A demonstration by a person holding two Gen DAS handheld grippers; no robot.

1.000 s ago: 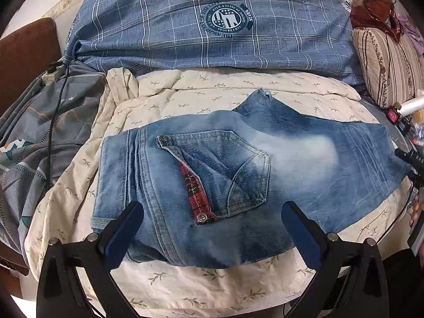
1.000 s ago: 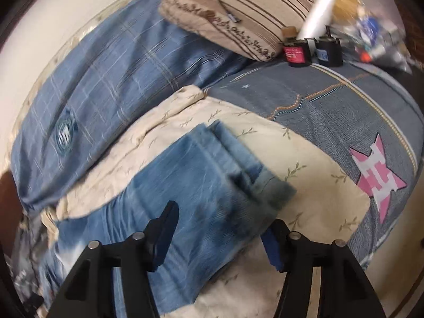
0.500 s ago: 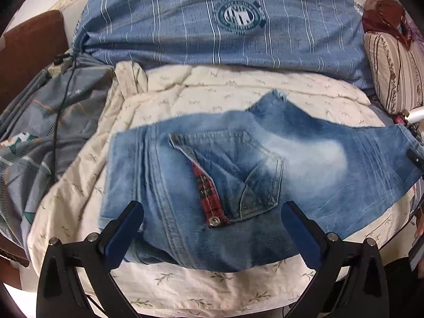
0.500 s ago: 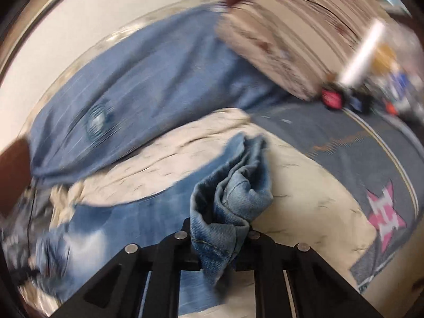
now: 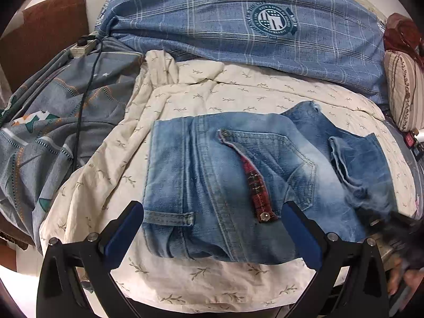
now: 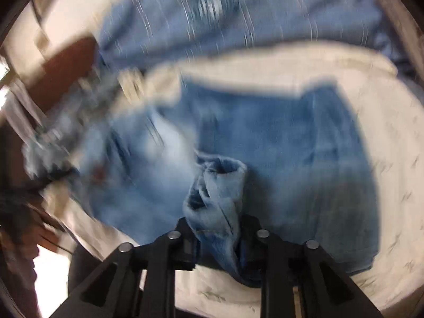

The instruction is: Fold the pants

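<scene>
Denim jeans [image 5: 238,182] lie across a cream leaf-print sheet [image 5: 185,100] on the bed, waistband toward nine o'clock in the left wrist view, back pocket up with a red plaid flap [image 5: 255,185] turned out. At ten o'clock a grey patterned quilt [image 5: 53,122] carries a black cable [image 5: 87,84]; at twelve o'clock a blue checked cover [image 5: 212,18] fills the back. The left gripper [image 5: 213,234] hovers at six o'clock with its jaws spread wide, blue pads apart and nothing between them. Toward three o'clock the leg end [image 5: 357,159] is folded back over the thigh, and a striped pillow [image 5: 405,87] sits at the edge. In the blurred right wrist view, the right gripper [image 6: 217,241] is clenched on a bunched cuff of the jeans [image 6: 217,190]; its jaws have just eased slightly, with denim still pinched between them.
</scene>
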